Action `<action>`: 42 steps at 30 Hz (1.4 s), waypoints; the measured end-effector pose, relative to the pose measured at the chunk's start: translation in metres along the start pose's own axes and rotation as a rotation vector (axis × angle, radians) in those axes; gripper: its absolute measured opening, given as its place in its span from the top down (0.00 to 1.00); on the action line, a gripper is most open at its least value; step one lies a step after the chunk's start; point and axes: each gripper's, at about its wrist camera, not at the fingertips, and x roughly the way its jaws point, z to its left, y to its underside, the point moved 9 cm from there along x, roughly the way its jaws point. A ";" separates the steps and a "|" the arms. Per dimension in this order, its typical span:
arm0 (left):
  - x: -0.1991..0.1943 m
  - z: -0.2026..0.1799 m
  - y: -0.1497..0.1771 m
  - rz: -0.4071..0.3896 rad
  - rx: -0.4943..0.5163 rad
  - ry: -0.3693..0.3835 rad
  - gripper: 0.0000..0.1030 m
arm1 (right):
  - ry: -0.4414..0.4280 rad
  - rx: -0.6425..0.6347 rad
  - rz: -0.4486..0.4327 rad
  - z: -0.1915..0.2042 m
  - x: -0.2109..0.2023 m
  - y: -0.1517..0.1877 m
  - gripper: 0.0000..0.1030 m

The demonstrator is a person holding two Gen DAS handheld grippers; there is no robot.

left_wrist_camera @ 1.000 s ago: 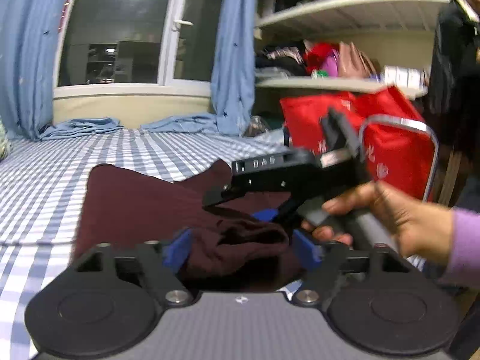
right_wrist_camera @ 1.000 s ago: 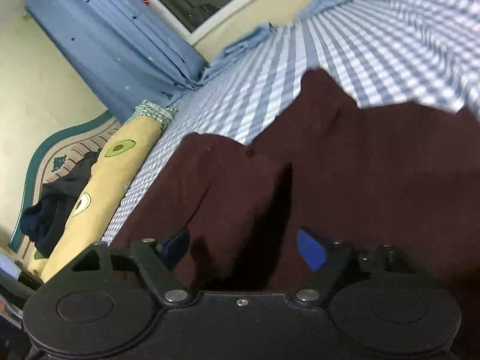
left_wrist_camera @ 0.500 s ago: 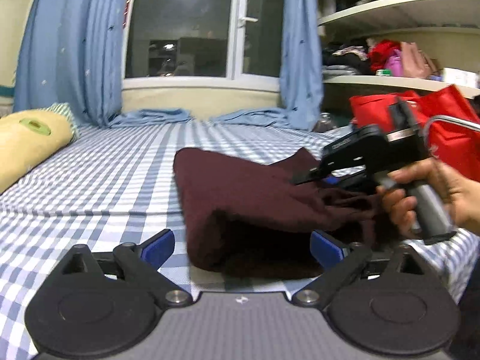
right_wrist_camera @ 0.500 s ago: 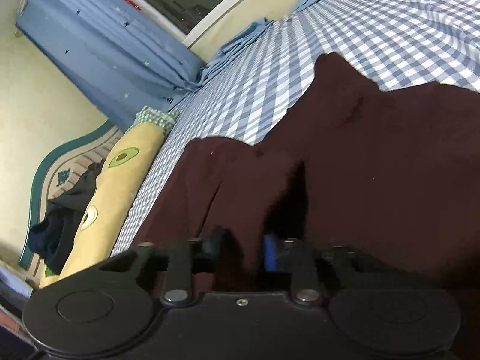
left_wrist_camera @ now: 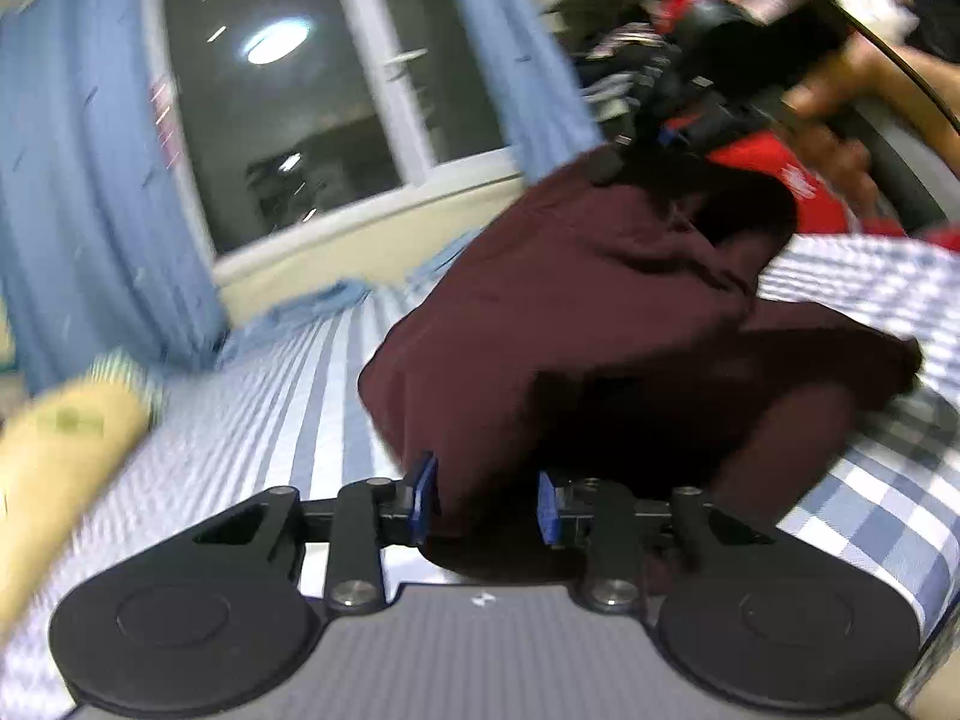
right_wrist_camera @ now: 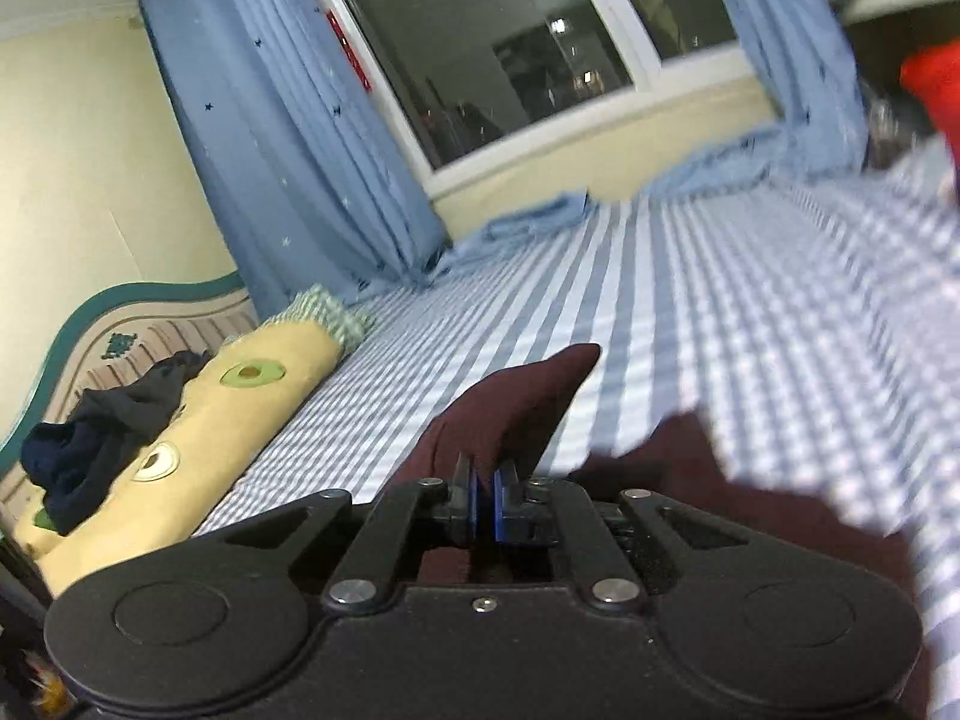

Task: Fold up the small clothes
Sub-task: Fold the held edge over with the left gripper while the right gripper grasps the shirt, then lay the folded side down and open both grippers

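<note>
While the maroon garment [left_wrist_camera: 600, 324] is bunched on the blue-and-white checked bed [left_wrist_camera: 288, 396], one edge of it is gripped between the blue pads of the left gripper [left_wrist_camera: 483, 501], whose jaws have just been closing and now press on the cloth from both sides. A raised part of the same garment is pinched by the right gripper [right_wrist_camera: 485, 507], seen in the left wrist view at the upper right, held by a hand [left_wrist_camera: 834, 138]; its jaws have just been closing and are all but shut on a thin fold. From that grip the fabric is drawn upward into a peak, and the rest is draped down to the bed. In the right wrist view a pointed corner of the garment is seen beyond the jaws, lying on the checked sheet. A yellow bolster pillow [right_wrist_camera: 198, 420] lies along the headboard side, well apart from the garment, with a dark cloth [right_wrist_camera: 102, 426] heaped on it. Blue curtains [right_wrist_camera: 288, 138] are hung beside a dark window [right_wrist_camera: 498, 42]. The left wrist view is blurred.
</note>
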 end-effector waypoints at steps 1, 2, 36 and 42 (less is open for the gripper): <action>0.000 -0.008 -0.006 -0.007 0.054 0.007 0.65 | 0.025 -0.022 -0.010 -0.006 -0.008 -0.005 0.96; 0.000 -0.015 -0.010 -0.012 0.100 0.015 0.65 | 0.042 -0.024 -0.016 -0.013 -0.014 -0.007 0.96; -0.005 -0.023 -0.055 0.005 -0.179 0.458 0.17 | 0.302 0.008 0.059 -0.134 -0.048 0.060 0.95; 0.014 0.026 -0.055 0.064 -0.461 0.386 0.05 | 0.333 -0.010 0.045 -0.133 -0.053 0.067 0.84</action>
